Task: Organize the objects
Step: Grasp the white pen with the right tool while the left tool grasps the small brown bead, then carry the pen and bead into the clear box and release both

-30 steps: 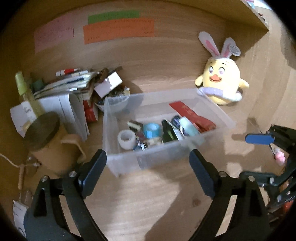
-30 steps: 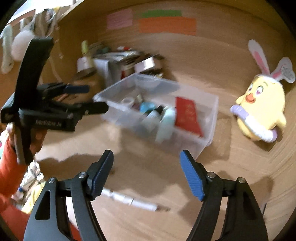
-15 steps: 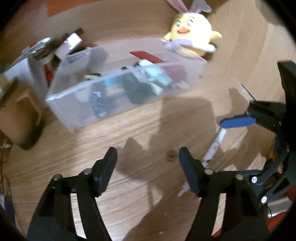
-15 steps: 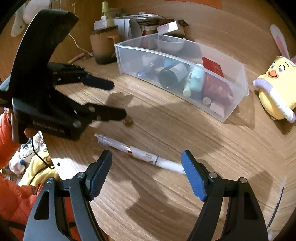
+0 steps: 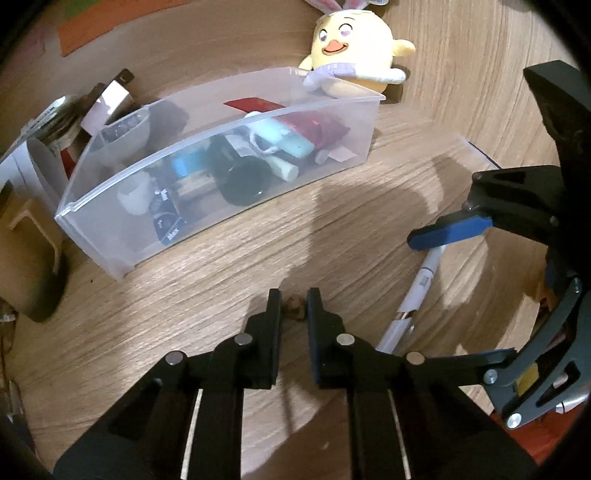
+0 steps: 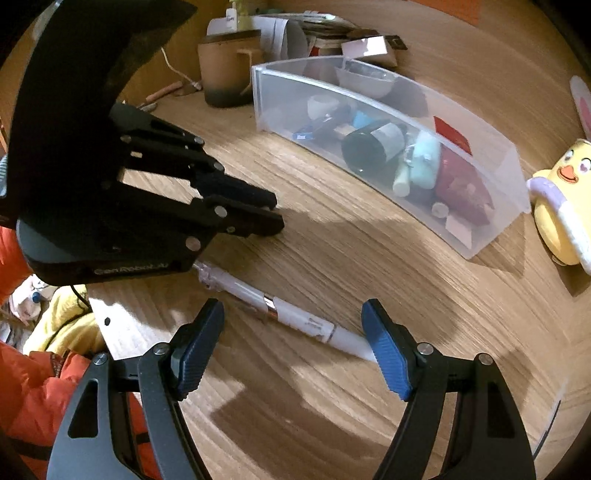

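A small brown lump lies on the wooden desk, and my left gripper is shut on it, tips down at the desk surface. In the right wrist view the left gripper shows as black closed fingers above the desk. A white pen lies slantwise on the desk, to the right of the lump in the left wrist view. My right gripper stands open just over the pen, one blue pad on each side. Behind them a clear plastic bin holds several small items.
A yellow plush chick sits behind the bin's right end. A brown mug, a stack of papers and a white box crowd the bin's left end. A person's orange sleeve is at the desk's near edge.
Both grippers dropped toward the desk. The left jaws went from wide open to shut around the brown lump. The right gripper came down over the pen, still open.
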{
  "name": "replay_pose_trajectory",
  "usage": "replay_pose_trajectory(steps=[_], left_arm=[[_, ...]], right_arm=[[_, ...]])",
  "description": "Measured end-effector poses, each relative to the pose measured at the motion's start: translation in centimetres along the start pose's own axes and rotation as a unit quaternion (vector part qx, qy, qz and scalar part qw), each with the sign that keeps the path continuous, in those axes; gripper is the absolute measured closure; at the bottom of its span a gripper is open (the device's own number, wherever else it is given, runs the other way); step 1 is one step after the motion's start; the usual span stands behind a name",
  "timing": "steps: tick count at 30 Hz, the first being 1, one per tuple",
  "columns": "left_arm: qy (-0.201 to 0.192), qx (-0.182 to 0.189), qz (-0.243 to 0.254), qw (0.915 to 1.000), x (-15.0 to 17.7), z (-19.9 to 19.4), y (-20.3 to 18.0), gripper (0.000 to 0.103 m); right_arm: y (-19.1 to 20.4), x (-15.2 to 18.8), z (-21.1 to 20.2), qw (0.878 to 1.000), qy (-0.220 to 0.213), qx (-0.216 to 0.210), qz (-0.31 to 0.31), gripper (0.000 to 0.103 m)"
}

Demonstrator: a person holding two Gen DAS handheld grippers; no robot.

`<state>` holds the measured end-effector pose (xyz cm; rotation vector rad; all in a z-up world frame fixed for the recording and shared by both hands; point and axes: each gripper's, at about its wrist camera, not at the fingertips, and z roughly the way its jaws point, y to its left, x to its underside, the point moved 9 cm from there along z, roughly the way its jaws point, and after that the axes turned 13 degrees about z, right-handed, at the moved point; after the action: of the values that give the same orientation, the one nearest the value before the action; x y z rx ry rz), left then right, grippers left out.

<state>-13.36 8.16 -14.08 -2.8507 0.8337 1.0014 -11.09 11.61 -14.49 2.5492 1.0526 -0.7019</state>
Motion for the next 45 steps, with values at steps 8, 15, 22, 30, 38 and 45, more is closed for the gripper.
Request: replay_pose_trajectory(steps=[8,15,22,30,38,45], left_arm=[[-0.007,-0.02,-0.063,0.9978,0.7,-1.0,3.6,0.091],[-0.037,-0.042,-0.096,0.9938,0.4,-3.7,6.1,0.091],[-0.066,-0.049,-0.101,0.9915,-1.2,-5.3,6.6,0.091],[-0.101,-0.054,-0.109,0.9874,-3.9,-6.9,7.1,0.091],[-0.14,-0.075,-0.104,0.9817,-6.9,-8.8,7.9,0.091],[-0.157,-0.086,-0.112,0.9773,-9.0,-9.4,9.6,0.091]], right_arm=[[0.3,-0.3,-0.1,1.0,-0.005,-0.014,0.013,0.087],[-0.9,-1.0,-0.7,0.998,-0.028,0.0,0.064,0.093],[-1.5,-3.0,-3.0,0.994,-0.07,-0.009,0.089,0.093],[-2.6,-5.8,-5.1,0.987,-0.116,-0.011,0.11,0.093],[-4.9,-9.2,-6.7,0.978,-0.155,0.002,0.142,0.093],[-6.1,-12.6,-7.6,0.971,-0.182,0.02,0.152,0.093]])
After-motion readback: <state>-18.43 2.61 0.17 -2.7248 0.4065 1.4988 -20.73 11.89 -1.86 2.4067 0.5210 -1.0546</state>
